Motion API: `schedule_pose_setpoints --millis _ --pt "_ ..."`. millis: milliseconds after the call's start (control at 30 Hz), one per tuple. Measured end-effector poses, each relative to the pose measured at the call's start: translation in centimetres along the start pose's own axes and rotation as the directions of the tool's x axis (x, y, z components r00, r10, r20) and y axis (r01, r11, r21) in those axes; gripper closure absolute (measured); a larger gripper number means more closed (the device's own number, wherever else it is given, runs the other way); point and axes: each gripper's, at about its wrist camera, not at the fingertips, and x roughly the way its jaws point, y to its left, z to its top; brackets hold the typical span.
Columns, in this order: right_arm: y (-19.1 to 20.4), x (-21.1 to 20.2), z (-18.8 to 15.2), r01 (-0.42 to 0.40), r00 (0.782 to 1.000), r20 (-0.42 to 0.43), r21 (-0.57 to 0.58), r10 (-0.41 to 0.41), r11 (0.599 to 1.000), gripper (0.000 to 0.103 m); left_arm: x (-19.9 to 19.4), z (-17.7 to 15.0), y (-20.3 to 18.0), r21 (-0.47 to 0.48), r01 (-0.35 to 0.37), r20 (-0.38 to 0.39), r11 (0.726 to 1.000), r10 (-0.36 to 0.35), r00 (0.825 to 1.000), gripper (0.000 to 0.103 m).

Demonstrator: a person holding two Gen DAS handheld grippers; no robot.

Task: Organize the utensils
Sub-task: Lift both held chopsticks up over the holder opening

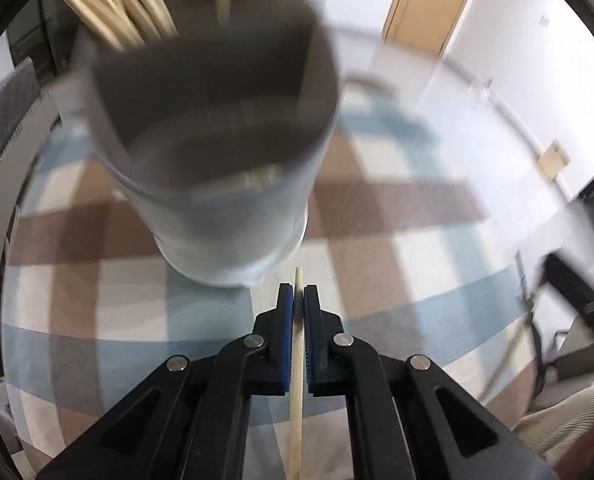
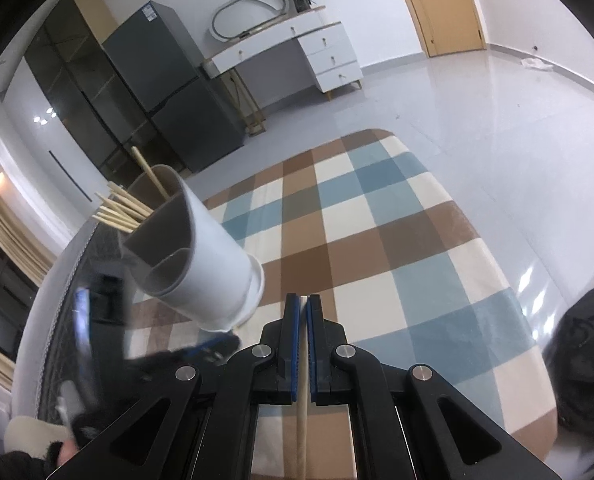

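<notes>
Two claws were at work, each pinching a single wooden chopstick; the left claw point(image 1: 298, 294) had its blue pads pressed nearly together on the left chopstick point(image 1: 296, 384), whose tip poked just past the fingertips, and the right claw point(image 2: 303, 304) gripped the right chopstick point(image 2: 302, 400) in the same narrow way. Both pointed toward the white utensil holder point(image 2: 217, 256), which stood on the checked cloth point(image 2: 377, 240) over the counter; in the left view the holder point(image 1: 225, 184) loomed close and blurred, its dark divided interior wide open just ahead of the claw. A bundle of chopsticks point(image 2: 121, 210) already leaned out of the far compartment, with one more standing apart behind it. I took the step in hand to be loading the sticks into the holder, well along by the look of it; the left one seemed nearest to going in. The next move, I judged, called for lifting the tip over the rim, tilting the stick upright above a compartment, then easing the pads apart; a rushed drop might bounce it back out.
</notes>
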Motion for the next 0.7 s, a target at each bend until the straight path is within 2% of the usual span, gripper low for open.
schedule_pose_setpoints --millis 100,200,300,467,700 --pt "1.4 -1.6 -0.3 -0.020 0.999 0.046 -0.046 0.022 0.999 0.100 -4.6 -0.8 0.1 0.019 0.018 0.149 1.000 -0.020 0.989 0.102" --pt "3.2 -2.8 -0.9 -0.023 0.996 0.083 -0.113 0.032 0.993 0.100 -7.3 -1.7 0.6 0.018 0.025 0.218 1.000 -0.029 0.975 0.102" --pt "5.0 -3.6 -1.7 -0.021 0.993 0.107 -0.174 0.040 0.985 0.100 -9.2 -3.1 1.1 0.000 0.017 0.245 1.000 -0.016 0.969 0.102" --pt "7.0 -4.9 -2.7 -0.023 0.988 0.144 -0.241 0.060 0.970 0.100 -10.0 -2.6 0.7 -0.018 0.032 0.266 0.999 -0.026 0.964 0.102" --pt "7.4 -5.7 -2.6 -0.018 0.984 0.170 -0.237 0.060 0.971 0.100 -11.2 -2.5 0.6 0.040 0.018 0.248 0.999 -0.028 0.968 0.102"
